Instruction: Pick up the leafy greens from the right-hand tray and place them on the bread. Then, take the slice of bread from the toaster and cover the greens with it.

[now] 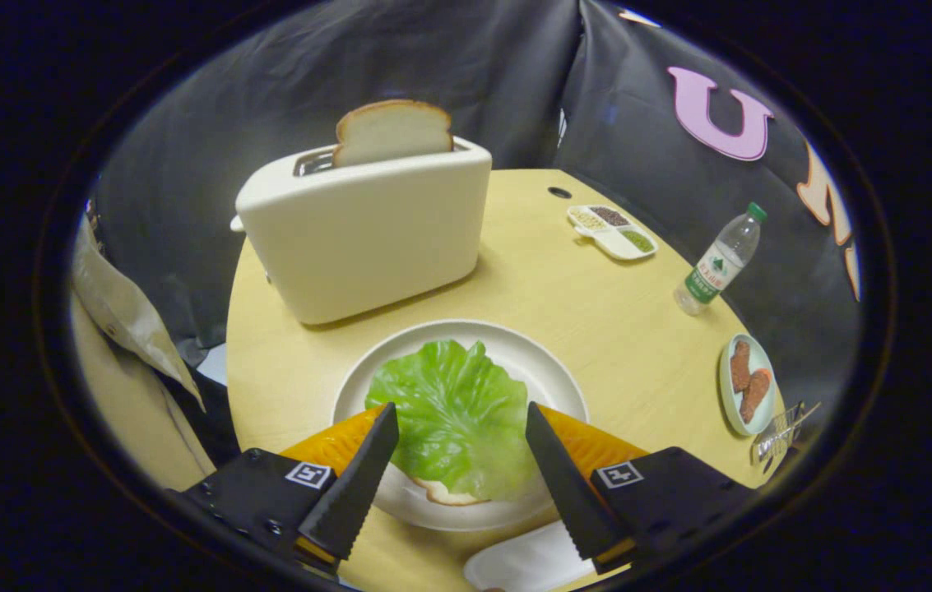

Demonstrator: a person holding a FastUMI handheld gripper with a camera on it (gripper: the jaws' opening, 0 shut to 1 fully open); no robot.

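A green lettuce leaf (453,415) lies on a bread slice whose edge (449,496) peeks out beneath it, both on a white plate (544,362). My gripper (461,419) hovers above the leaf with its fingers spread apart on either side of it, open and holding nothing. Beyond the plate stands a cream toaster (367,234) with a slice of bread (391,131) sticking up from its slot.
A divided white dish of seeds (612,231) and a water bottle (719,261) stand at the far right. A small green plate with brown slices (747,382) sits at the table's right edge. A beige sleeve (124,329) is at the left. Another white dish (527,563) lies near the fingers.
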